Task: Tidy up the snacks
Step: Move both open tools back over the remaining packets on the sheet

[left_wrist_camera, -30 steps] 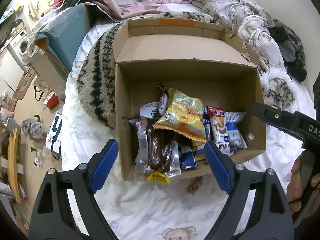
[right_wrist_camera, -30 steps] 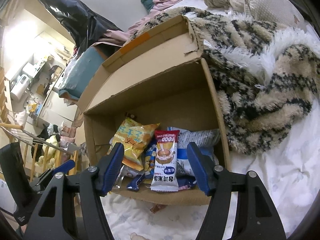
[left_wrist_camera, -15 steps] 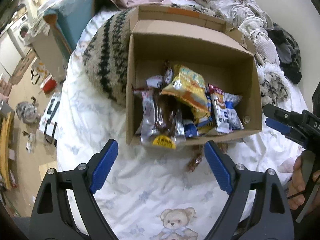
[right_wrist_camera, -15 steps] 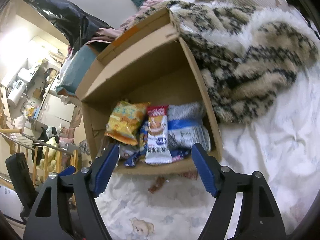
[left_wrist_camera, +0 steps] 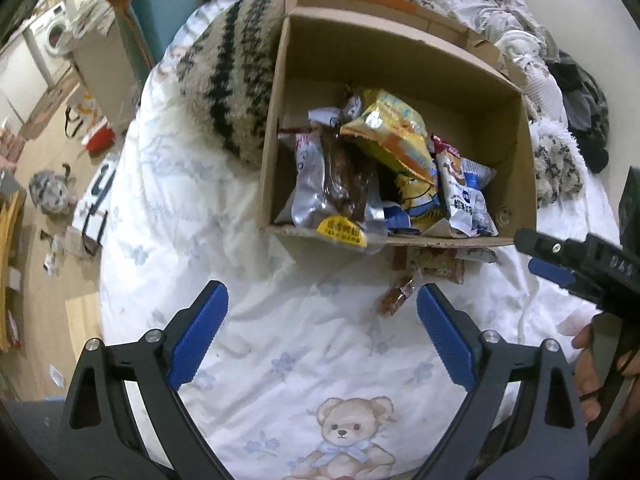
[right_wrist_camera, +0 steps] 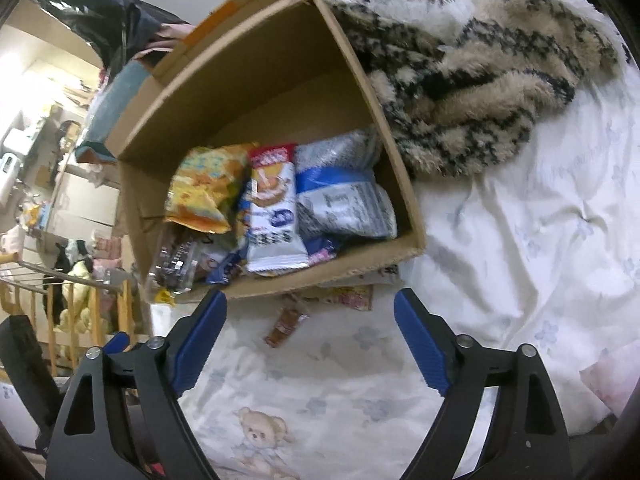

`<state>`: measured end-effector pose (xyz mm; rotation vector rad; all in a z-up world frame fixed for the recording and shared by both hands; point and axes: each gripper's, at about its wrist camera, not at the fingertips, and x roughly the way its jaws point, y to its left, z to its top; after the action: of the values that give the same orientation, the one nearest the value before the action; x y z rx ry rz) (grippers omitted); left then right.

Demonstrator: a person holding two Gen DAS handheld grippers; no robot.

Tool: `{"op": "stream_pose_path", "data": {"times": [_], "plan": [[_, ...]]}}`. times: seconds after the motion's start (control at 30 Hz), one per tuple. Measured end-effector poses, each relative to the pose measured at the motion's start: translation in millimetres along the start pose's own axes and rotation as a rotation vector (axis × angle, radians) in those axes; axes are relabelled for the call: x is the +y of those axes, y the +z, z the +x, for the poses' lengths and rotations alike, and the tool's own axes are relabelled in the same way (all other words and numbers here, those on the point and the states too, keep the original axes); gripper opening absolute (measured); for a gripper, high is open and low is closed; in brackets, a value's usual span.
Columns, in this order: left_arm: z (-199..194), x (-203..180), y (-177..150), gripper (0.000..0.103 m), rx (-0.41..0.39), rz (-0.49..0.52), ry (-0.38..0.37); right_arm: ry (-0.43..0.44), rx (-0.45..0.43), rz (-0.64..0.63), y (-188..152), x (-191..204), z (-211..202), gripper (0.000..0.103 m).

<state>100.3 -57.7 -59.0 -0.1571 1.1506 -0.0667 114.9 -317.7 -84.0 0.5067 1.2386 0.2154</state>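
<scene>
An open cardboard box (left_wrist_camera: 496,104) on the bed holds several snack packs: a yellow chip bag (left_wrist_camera: 392,132), a brown meat pack (left_wrist_camera: 344,176) and a red-and-white bar (right_wrist_camera: 272,216). A small brown snack (left_wrist_camera: 396,296) and a flat pink pack (left_wrist_camera: 436,266) lie on the sheet by the box's front edge; both also show in the right wrist view, the snack (right_wrist_camera: 286,322) and the pack (right_wrist_camera: 352,296). My left gripper (left_wrist_camera: 322,320) is open and empty above the sheet, short of the box. My right gripper (right_wrist_camera: 310,326) is open and empty, and shows in the left wrist view (left_wrist_camera: 560,260).
The box sits on a white bear-print sheet (left_wrist_camera: 280,360). A furry striped blanket (right_wrist_camera: 460,60) lies against the box's far sides. Piled clothes (left_wrist_camera: 500,12) sit behind it. The bed's left edge drops to a cluttered floor (left_wrist_camera: 48,184).
Both grippers have drawn back from the box and risen. More of the sheet and the loose snacks in front of the box have come into view. Both stay open.
</scene>
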Motion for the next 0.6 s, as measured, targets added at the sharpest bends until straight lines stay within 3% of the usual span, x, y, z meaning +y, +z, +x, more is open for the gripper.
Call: {"op": "stream_pose_path", "data": {"times": [0.13,0.27,0.47,0.6], "plan": [[6,3,1,0.094,0.011,-0.041,0.005,-0.067,0.018,0.002,-3,-4,8,0.089],[15,19,2,0.094,0.069,-0.144,-0.029,-0.115,0.008,0.001,-2,-7,12,0.089],[30,53,0,0.094,0.121,-0.29,0.033,-0.088,-0.024,0.062,5,-19,12,0.09],[35,51,-1,0.094,0.132,-0.286,0.043,-0.126,0.012,0.067,10,-22,28,0.09]]}}
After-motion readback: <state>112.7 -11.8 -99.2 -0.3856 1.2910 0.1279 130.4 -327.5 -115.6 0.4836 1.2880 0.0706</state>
